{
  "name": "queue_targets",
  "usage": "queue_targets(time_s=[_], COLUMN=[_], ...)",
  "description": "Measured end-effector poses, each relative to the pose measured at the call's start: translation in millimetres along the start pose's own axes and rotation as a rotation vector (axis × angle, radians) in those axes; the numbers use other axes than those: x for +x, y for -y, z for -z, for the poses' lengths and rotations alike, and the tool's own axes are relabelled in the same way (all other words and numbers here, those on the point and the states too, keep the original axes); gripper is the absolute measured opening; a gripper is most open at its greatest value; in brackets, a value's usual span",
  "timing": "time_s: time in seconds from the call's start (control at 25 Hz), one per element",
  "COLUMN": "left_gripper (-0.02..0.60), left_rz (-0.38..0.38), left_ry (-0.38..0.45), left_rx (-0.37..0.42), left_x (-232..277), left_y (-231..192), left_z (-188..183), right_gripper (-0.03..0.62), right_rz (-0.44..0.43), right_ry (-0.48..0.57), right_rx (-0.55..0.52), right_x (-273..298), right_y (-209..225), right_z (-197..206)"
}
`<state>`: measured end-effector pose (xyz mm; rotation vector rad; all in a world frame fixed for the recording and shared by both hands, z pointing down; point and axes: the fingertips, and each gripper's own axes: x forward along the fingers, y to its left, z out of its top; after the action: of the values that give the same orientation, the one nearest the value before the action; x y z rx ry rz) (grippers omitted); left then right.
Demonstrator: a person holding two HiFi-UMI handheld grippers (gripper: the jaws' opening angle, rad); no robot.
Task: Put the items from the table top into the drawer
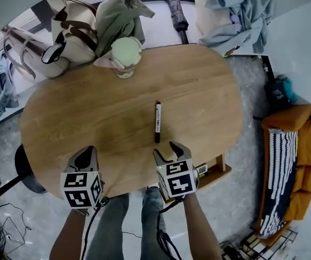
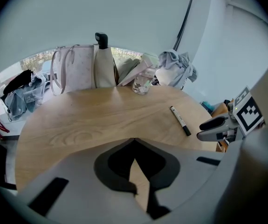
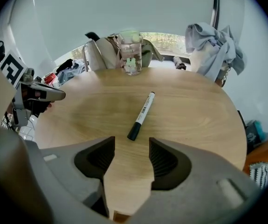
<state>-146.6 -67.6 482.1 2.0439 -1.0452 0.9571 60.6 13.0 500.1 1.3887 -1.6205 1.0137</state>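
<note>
A black-and-white marker (image 1: 157,122) lies on the oval wooden table (image 1: 79,118), pointing away from me. A glass jar with a pale green lid (image 1: 126,56) stands at the far edge. My right gripper (image 1: 165,149) hovers over the near edge, open and empty. In the right gripper view the marker (image 3: 141,115) lies just ahead of the gap in that gripper (image 3: 132,143). My left gripper (image 1: 86,155) is further left over the near edge. Its jaws (image 2: 134,141) are shut on nothing. From there the marker (image 2: 180,121) lies off to the right. A wooden drawer (image 1: 218,169) juts out under the table's near right edge.
Bags (image 1: 71,34) and an olive cloth (image 1: 117,18) crowd the table's far left edge. A folded umbrella (image 1: 178,18) and a pile of clothes (image 1: 233,12) lie behind the table. An orange sofa (image 1: 293,161) stands to the right. The person's legs (image 1: 128,221) are at the near edge.
</note>
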Motion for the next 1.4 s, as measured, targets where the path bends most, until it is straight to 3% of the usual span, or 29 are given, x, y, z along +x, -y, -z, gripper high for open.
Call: queue_targets(time_s=[0.64, 1.08, 1.4], left_gripper=[-0.008, -0.008, -0.008], left_rz=[-0.014, -0.009, -0.013], left_ry=[-0.013, -0.032, -0.038], left_rx=[0.010, -0.008, -0.008], left_x=[28, 29, 28], left_y=[-35, -39, -40], left_z=[-21, -16, -13], right_gripper=[0.225, 0.212, 0.126], right_rz=[0.068, 0.108, 0.147], right_ry=[0.017, 0.002, -0.013], right_rx=[0.088, 0.190, 0.201], right_x=[39, 55, 56], right_y=[11, 21, 30], right_z=[-37, -45, -42])
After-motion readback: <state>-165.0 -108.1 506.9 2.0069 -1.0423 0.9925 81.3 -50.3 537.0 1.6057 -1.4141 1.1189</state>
